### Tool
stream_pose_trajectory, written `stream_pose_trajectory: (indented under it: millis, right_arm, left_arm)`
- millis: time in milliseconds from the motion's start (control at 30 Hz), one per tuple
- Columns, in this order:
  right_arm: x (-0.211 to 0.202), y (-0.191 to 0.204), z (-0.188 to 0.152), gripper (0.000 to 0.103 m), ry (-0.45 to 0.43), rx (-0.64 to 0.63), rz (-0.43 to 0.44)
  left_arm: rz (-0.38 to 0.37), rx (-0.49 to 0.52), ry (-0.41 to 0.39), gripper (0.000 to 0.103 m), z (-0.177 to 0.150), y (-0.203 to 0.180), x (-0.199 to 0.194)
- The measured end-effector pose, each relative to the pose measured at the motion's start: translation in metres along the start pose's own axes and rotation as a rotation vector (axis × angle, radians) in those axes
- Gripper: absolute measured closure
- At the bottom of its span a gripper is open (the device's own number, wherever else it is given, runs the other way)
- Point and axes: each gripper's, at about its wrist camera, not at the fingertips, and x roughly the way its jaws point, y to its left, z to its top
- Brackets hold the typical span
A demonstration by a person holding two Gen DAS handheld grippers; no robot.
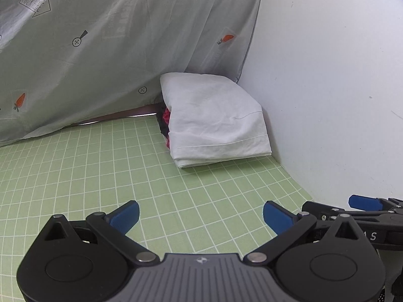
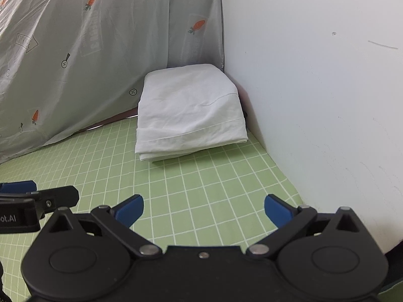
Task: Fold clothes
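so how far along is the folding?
Done: a folded white cloth garment sits stacked in the corner of the green grid-patterned sheet, over dark and red fabric. In hand: nothing; left gripper and right gripper are both open, empty. No unfolded clothes are in view.

White folded cloth [image 2: 189, 110], with red and dark fabric [image 1: 165, 123] at its left edge. Light green sheet [image 1: 126, 166] gridded in white lines. Pale grey curtain [image 1: 100, 37] printed with orange carrots. White wall [image 2: 314, 100]. Black grippers, blue fingertips [image 1: 126, 214].
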Motion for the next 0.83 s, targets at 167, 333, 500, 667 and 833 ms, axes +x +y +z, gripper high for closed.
stream_pose_trajectory:
  millis: [167, 333, 500, 667, 833]
  right_arm:
    - [-0.007, -0.003, -0.006, 0.0, -0.002, -0.006, -0.006]
    - [-0.008, -0.005, -0.004, 0.0, -0.012, -0.002, -0.003]
    - [-0.007, -0.004, -0.001, 0.0, -0.017, -0.001, 0.003]
    - [-0.004, -0.003, 0.001, 0.0, -0.018, -0.005, 0.004]
    - [-0.003, 0.0, 0.002, 0.0, -0.017, -0.013, 0.006]
  left_arm:
    - [0.002, 0.008, -0.003, 0.0, -0.002, -0.003, -0.003]
    - [0.007, 0.02, -0.006, 0.0, -0.002, -0.007, -0.006]
    - [0.01, 0.026, -0.01, 0.0, -0.002, -0.006, -0.009]
    - [0.014, 0.023, -0.015, 0.0, -0.002, -0.003, -0.012]
    - [0.011, 0.017, -0.016, 0.0, -0.001, 0.0, -0.014]
